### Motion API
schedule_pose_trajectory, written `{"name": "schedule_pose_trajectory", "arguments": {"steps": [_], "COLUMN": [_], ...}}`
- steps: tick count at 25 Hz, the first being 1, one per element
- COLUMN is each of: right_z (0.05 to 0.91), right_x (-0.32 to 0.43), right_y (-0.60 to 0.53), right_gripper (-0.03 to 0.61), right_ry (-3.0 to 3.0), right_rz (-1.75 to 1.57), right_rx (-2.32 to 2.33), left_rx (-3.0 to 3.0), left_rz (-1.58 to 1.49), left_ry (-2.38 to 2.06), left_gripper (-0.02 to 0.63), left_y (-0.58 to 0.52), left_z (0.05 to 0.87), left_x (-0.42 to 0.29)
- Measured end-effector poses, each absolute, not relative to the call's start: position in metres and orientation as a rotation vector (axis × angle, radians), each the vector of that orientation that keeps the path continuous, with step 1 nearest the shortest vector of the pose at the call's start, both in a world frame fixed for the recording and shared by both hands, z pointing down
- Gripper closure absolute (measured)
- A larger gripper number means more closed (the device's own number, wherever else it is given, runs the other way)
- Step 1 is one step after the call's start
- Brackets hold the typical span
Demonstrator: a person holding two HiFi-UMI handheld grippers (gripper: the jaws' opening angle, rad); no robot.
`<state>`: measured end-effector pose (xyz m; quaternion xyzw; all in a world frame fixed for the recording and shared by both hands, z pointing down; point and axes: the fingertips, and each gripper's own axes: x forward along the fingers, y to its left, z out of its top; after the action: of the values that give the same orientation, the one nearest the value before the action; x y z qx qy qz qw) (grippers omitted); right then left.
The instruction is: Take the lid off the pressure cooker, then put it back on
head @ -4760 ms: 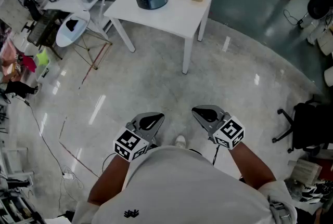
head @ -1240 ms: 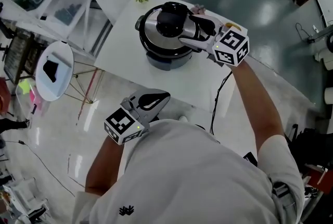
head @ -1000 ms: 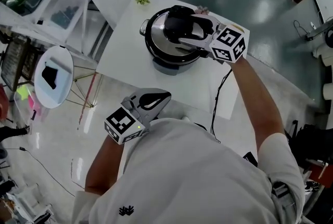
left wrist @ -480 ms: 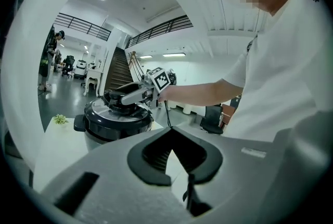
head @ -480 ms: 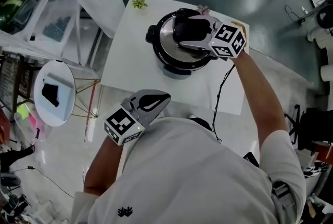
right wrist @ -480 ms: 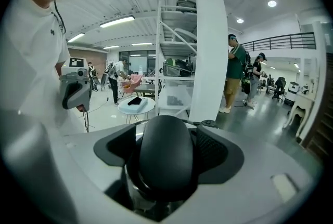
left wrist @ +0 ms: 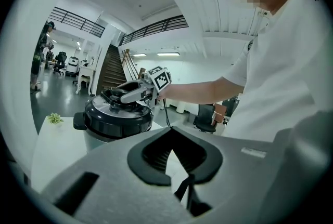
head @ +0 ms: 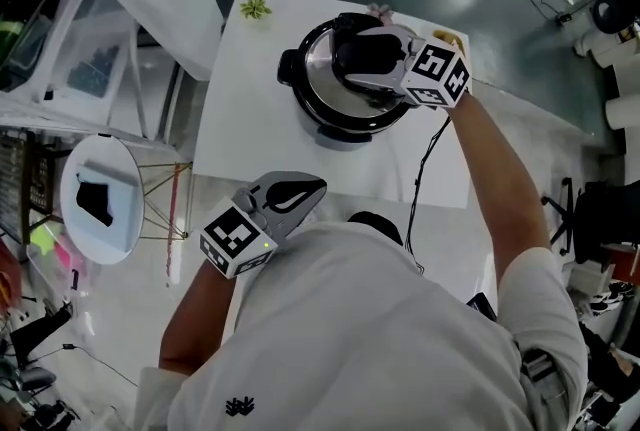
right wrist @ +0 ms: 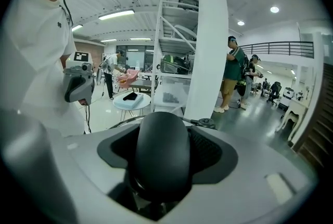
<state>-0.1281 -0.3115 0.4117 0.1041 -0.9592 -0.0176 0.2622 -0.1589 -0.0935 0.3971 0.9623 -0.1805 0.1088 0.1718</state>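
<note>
A dark pressure cooker (head: 340,124) stands on a white table (head: 250,144), and its steel lid (head: 322,91) sits on it. My right gripper (head: 350,65) reaches over the lid from the right. Its jaws have just been closing and now press on the lid's black handle (right wrist: 158,153), which fills the space between them. My left gripper (head: 305,191) hangs by my body, off the table's near edge, with its jaws together and nothing in them. The left gripper view shows the cooker (left wrist: 112,116) ahead with the right gripper (left wrist: 124,96) on top.
A small green plant (head: 255,7) sits at the table's far left corner, and small items (head: 447,41) lie at its far right. A cable (head: 420,179) runs down the table's near right. A round white side table (head: 98,201) stands left. People (right wrist: 232,75) stand beyond.
I have walked up from across the room to the table. The right gripper has gone out over the lid and settled round its handle. The left gripper has kept by my body.
</note>
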Motion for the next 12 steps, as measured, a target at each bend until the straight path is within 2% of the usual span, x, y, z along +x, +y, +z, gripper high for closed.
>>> {"name": "schedule_pose_trajectory", "arguments": {"steps": [12], "right_z": [0.410], "right_x": [-0.122], "right_y": [-0.308], "right_gripper": [0.268], "right_ry": [-2.601], "right_rz": [-0.067], "right_rx": [0.276], "left_rx": [2.724], "left_rz": [0.320], "left_ry": [-0.501], "left_gripper": [0.607], "left_y": [-0.099], "left_z": [0.402], "left_x": [-0.150]}}
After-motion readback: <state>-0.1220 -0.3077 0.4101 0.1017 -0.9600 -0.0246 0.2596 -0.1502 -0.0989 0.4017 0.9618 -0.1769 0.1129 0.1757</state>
